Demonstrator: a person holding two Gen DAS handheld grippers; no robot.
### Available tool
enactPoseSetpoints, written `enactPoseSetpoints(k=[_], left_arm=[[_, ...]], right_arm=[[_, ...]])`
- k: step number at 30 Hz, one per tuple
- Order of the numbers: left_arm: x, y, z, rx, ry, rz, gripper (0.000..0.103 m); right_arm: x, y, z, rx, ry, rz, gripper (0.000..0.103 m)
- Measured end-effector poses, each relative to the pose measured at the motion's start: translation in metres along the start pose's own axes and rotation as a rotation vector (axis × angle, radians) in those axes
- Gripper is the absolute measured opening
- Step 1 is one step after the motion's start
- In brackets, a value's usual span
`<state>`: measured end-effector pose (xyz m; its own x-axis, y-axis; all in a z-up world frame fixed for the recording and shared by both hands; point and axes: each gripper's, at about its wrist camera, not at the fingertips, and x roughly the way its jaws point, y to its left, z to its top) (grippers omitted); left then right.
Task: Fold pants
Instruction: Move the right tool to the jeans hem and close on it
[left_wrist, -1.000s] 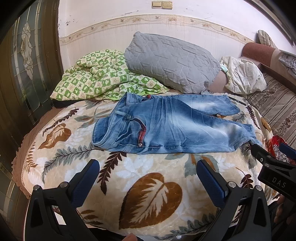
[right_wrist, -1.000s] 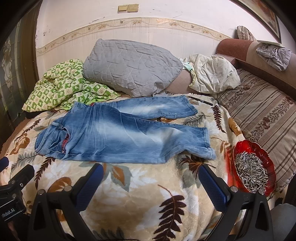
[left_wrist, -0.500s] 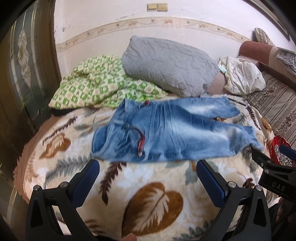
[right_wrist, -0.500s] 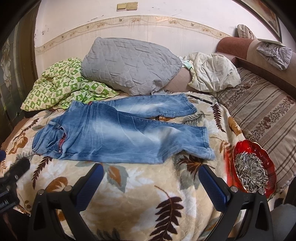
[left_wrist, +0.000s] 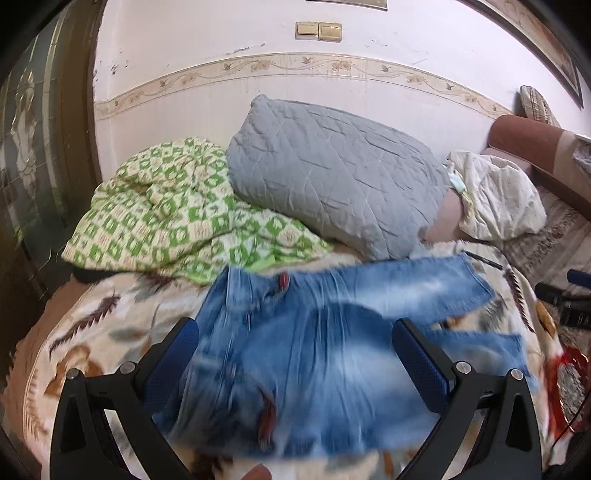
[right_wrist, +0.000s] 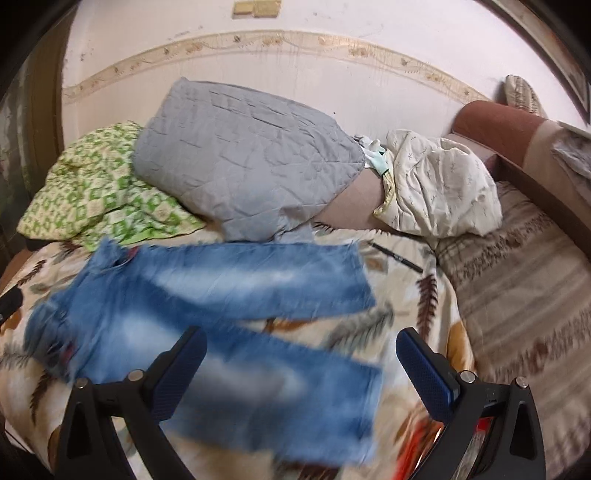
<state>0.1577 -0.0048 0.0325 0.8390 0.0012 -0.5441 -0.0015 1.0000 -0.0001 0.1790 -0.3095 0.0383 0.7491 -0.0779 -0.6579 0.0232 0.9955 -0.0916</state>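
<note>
A pair of light blue jeans (left_wrist: 314, 350) lies spread flat on a leaf-patterned blanket (left_wrist: 110, 332), waist to the left, legs to the right. My left gripper (left_wrist: 295, 362) is open and empty, hovering over the waist and seat. In the right wrist view the jeans (right_wrist: 221, 314) are blurred by motion, and my right gripper (right_wrist: 301, 369) is open and empty over the lower leg near its hem. The upper leg angles away toward the back right.
A grey quilted pillow (left_wrist: 332, 173), a green checked blanket (left_wrist: 166, 210) and a cream bundle (right_wrist: 439, 188) lie behind the jeans. A black pen (right_wrist: 397, 254) lies past the upper leg. A red dish (left_wrist: 569, 384) sits at the right edge. A striped sofa (right_wrist: 517, 277) is right.
Both grippers have moved forward over the bed, from its near edge to above the jeans. Both stay open. The jeans have not moved.
</note>
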Motion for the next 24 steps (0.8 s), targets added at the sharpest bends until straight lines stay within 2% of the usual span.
enactPoseSetpoints(k=[3,9,17,24], left_arm=[[0.030,-0.006,0.016,0.023,-0.006,0.013,0.103],[0.081,-0.019,0.033,0.029,0.022,-0.005,0.103],[0.125,-0.040,0.020,0.111,0.036,-0.020,0.103],[0.146,-0.048,0.017,0.107,0.064,-0.026,0.103]], right_arm=[[0.041,-0.016,0.025,0.015,0.036,-0.015,0.103],[0.112,-0.029,0.049,-0.021,0.057,-0.045,0.103],[0.224,-0.060,0.063,-0.067,0.136,0.022,0.103],[0.290,-0.105,0.077,0.055,0.224,0.144,0.103]])
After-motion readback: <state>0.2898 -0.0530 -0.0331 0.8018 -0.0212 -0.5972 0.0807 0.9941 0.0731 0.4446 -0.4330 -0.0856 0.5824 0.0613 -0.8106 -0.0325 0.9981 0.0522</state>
